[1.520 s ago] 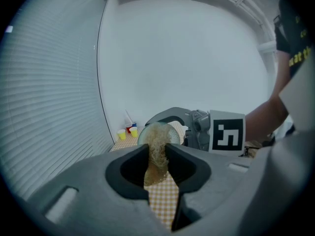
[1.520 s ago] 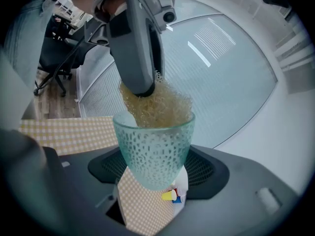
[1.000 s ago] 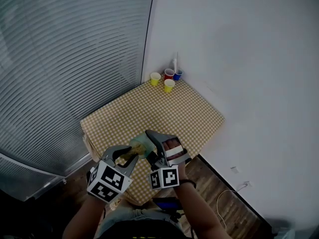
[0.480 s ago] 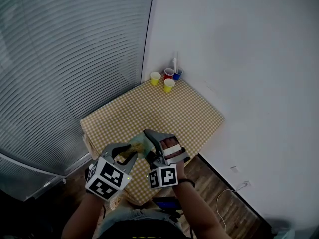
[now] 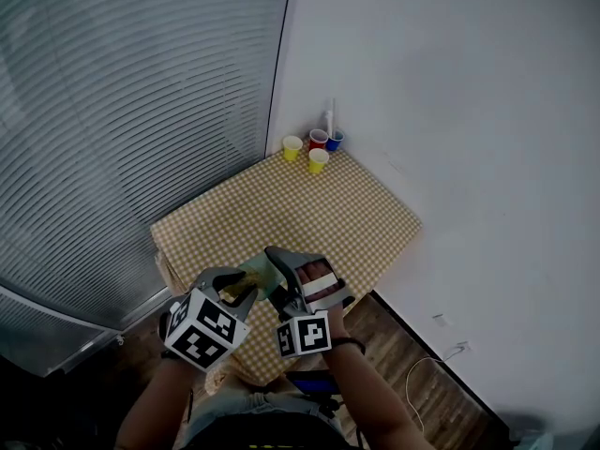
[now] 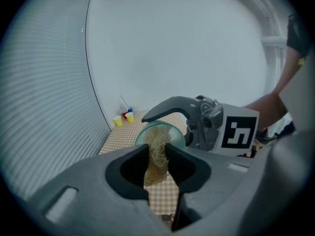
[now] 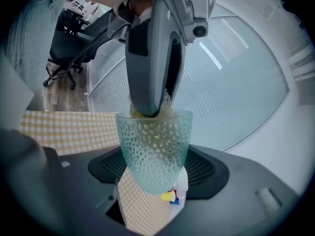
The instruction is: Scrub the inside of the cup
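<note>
Above the table's (image 5: 309, 209) near edge, your right fingers (image 7: 206, 170) clamp the cup (image 7: 153, 149), your left fingers (image 6: 189, 165) pinch the scrubber (image 6: 157, 149) inside it: scrubbing seems midway.

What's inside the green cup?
A yellowish fibrous scrubber, pinched in the left jaws, pokes into the cup. It covers the cup's bottom, so nothing else inside shows.

Office-like room: swivel chair (image 7: 66, 26), slatted window blinds (image 5: 122, 111), small gingham-clothed table (image 5: 281, 204), wood floor (image 5: 398, 336).
</note>
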The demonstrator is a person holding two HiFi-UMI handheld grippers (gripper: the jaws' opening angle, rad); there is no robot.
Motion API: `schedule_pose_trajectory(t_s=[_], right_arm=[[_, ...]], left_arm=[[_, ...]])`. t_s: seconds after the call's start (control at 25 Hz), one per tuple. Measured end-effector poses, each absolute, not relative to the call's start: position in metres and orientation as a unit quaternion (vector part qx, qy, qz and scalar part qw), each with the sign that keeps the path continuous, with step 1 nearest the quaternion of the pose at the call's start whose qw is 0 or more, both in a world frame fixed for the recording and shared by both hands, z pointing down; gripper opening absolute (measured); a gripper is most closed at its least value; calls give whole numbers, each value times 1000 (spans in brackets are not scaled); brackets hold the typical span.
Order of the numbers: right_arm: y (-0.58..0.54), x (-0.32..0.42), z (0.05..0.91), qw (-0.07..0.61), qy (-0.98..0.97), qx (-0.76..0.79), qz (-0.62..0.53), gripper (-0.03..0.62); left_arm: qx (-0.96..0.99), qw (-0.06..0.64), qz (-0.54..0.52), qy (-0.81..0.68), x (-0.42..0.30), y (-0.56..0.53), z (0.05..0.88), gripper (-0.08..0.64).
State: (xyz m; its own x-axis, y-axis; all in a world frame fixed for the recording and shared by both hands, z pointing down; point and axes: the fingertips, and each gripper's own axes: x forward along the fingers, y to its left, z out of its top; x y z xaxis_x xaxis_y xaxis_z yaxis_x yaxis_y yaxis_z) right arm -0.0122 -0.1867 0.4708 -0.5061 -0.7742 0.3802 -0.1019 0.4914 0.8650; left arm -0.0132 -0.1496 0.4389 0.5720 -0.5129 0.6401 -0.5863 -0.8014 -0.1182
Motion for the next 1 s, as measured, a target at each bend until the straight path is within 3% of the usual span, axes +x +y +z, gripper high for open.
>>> schedule_pose_trajectory(t_s=[1.0], right_arm=[[-183,-9,482,423,-763,277,-403,362]], left_arm=[[864,25,420,-277,-6,-141,454,103]])
